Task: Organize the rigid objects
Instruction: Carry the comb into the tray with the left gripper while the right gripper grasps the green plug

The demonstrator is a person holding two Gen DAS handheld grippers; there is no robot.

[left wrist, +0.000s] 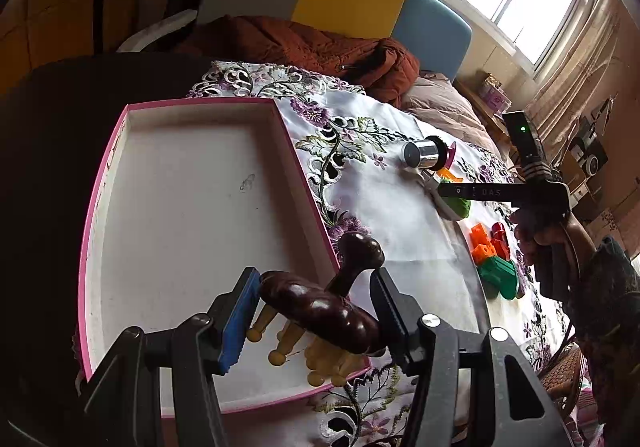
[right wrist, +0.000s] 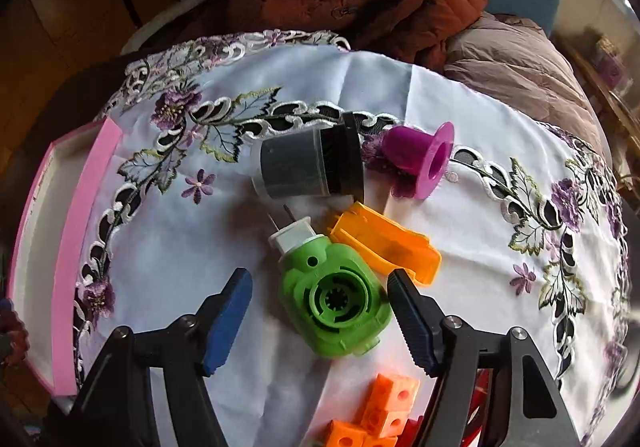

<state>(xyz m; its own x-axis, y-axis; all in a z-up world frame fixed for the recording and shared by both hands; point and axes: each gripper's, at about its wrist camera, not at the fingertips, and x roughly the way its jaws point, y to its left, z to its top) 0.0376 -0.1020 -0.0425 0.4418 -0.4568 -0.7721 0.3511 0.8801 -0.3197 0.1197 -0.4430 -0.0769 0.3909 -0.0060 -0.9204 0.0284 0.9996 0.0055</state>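
My left gripper (left wrist: 316,287) is shut on a dark brown wooden massager (left wrist: 320,307) with pale yellow pegs underneath. It hangs over the near right corner of the pink-rimmed white box (left wrist: 100,207), which has nothing else inside. My right gripper (right wrist: 318,275) stands open over the embroidered cloth. A green plug-in device (right wrist: 336,307) with a white pronged end lies on the cloth between its fingers. The right finger is close to the device and the left one is clearly apart from it.
Beyond the green device lie an orange clip (right wrist: 384,243), a grey cylinder with a black cap (right wrist: 308,167) and a purple spool (right wrist: 420,159). Orange cubes (right wrist: 380,411) sit near the right gripper's base. A brown jacket (right wrist: 360,3) lies past the cloth's far edge.
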